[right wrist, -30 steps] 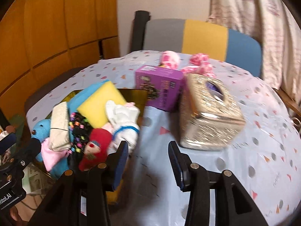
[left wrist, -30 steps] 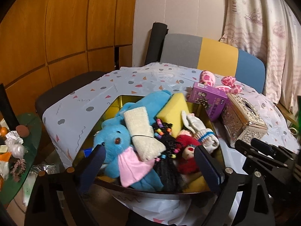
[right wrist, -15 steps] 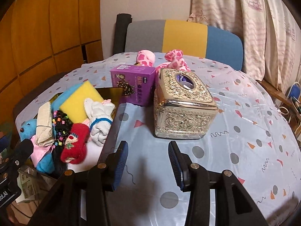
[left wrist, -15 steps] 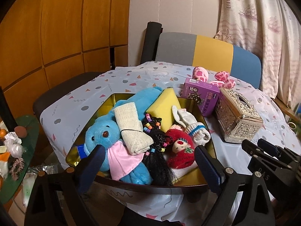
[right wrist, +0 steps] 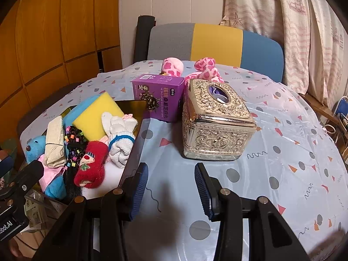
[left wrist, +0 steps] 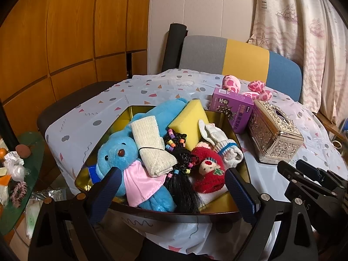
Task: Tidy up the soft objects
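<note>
Table (right wrist: 282, 152) with the confetti-print cloth fills the right wrist view, with lots of bare cloth right of the silver tissue box (right wrist: 217, 121); the left wrist view barely shows that side and instead looks straight into the gold tray (left wrist: 217, 115), which sits at the table's near-left edge. Tray's packed: blue plush toy (left wrist: 117, 152), yellow sponge (left wrist: 189, 119), beige cloth (left wrist: 152, 148), black beaded wig (left wrist: 180, 174), red knit doll (left wrist: 208, 171), white sock (left wrist: 226, 150). Purple box (right wrist: 161, 100) stands just behind the tray, pink spotted plush (right wrist: 174, 66) further back. Left gripper (left wrist: 171, 193) hangs wide open over the tray's near rim, right gripper (right wrist: 171, 189) is partly open over bare cloth, neither holding anything.
</note>
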`<act>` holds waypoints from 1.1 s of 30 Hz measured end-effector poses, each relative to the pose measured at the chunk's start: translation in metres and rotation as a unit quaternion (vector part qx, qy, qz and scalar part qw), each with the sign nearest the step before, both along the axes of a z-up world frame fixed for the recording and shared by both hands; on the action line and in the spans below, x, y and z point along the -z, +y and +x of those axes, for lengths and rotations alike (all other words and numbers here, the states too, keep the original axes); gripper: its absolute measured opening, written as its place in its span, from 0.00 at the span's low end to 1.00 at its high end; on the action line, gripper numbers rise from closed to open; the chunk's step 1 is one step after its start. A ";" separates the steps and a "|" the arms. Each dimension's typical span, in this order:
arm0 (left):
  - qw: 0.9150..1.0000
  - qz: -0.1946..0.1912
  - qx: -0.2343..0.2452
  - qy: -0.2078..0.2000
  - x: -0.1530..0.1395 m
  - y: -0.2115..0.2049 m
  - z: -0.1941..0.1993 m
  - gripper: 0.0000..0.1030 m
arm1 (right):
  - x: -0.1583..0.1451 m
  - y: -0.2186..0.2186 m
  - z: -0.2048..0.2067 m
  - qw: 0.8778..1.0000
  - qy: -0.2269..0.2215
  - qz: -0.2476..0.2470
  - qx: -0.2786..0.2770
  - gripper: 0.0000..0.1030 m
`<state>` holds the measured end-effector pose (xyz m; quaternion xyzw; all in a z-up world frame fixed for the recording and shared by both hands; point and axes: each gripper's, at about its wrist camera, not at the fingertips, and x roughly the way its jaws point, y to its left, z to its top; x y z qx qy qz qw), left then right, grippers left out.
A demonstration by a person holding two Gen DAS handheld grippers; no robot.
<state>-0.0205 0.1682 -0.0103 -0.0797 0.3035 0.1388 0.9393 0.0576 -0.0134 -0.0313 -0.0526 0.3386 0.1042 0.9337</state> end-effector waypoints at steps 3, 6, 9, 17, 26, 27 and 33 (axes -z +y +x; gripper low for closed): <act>1.000 0.000 0.000 0.000 0.000 -0.001 0.000 0.93 | 0.000 0.000 0.000 1.000 0.001 0.001 0.000 0.43; 1.000 0.000 0.000 0.000 0.000 -0.001 0.000 0.93 | 0.000 0.000 0.000 1.000 0.001 0.001 0.000 0.43; 1.000 -0.001 0.000 0.000 0.000 -0.001 0.000 0.93 | 0.001 0.000 0.000 1.000 0.001 0.001 0.000 0.43; 1.000 0.000 0.000 0.001 0.000 -0.001 0.000 0.93 | 0.001 0.000 -0.001 1.000 0.002 0.001 0.000 0.43; 1.000 -0.002 0.000 0.003 0.000 -0.001 -0.001 0.93 | 0.002 -0.001 -0.001 1.000 0.005 0.003 0.000 0.43; 1.000 -0.002 0.000 0.003 0.001 0.000 -0.001 0.93 | 0.002 -0.001 -0.001 1.000 0.005 0.003 0.001 0.43; 1.000 -0.003 -0.001 0.004 0.002 0.000 -0.002 0.93 | 0.002 -0.001 -0.001 1.000 0.006 0.004 0.002 0.44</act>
